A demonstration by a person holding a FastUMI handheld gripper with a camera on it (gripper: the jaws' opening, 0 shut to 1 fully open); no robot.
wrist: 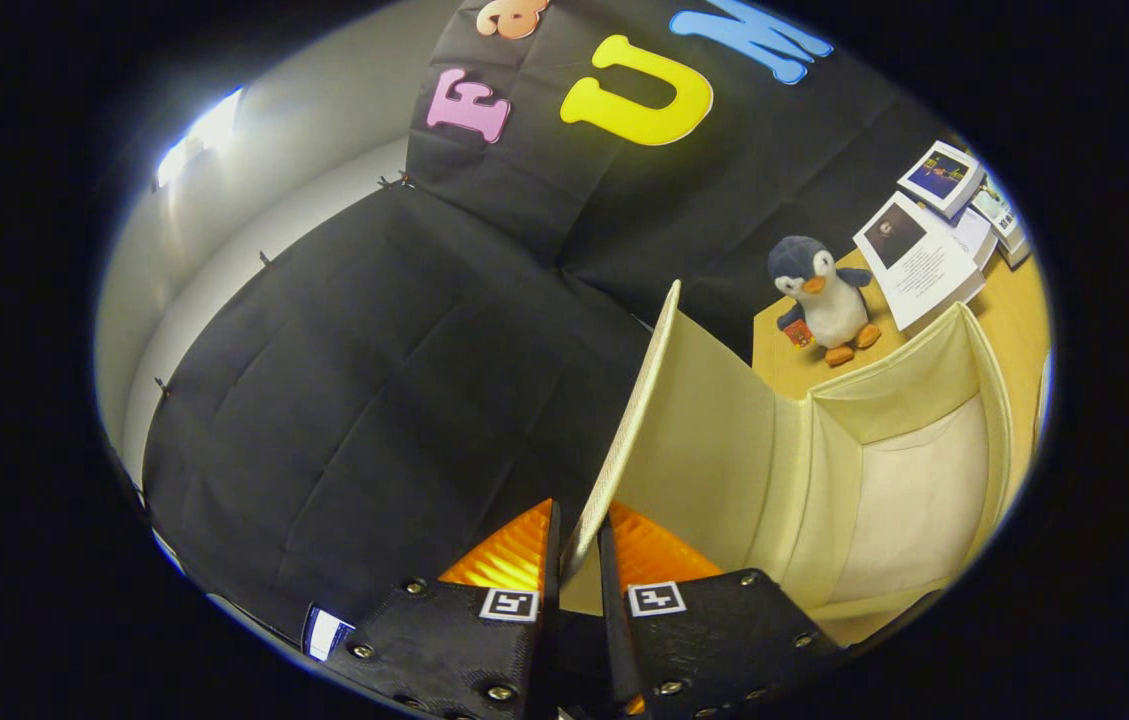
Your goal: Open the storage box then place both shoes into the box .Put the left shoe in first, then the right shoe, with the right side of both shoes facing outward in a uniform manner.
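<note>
- Right up close, our tool (579,560) has its two fingers pinched tight on the edge of the lid (624,440), one finger on each side of it.
- We think this is the first step: opening the storage box (909,500). No shoes have gone in yet.
- Held by the tool, the lid sticks up and away from us, thin like a card. It is pale cream with a woven look along its rim.
- Just past the lid, the box is open. It is soft and cream colored, made of cloth, with a lighter inside. We can see its walls and nothing inside it.
- Next, we think the lid must swing all the way back so it stays open by itself. Then the tool can let go and fetch the left shoe. We cannot see the shoes from here.
- Letting go too soon could let the lid flop shut again.
- Beyond the box, on the wooden surface (1009,305), a toy penguin (824,295) stands, and some booklets (934,250) lie near it.
</note>
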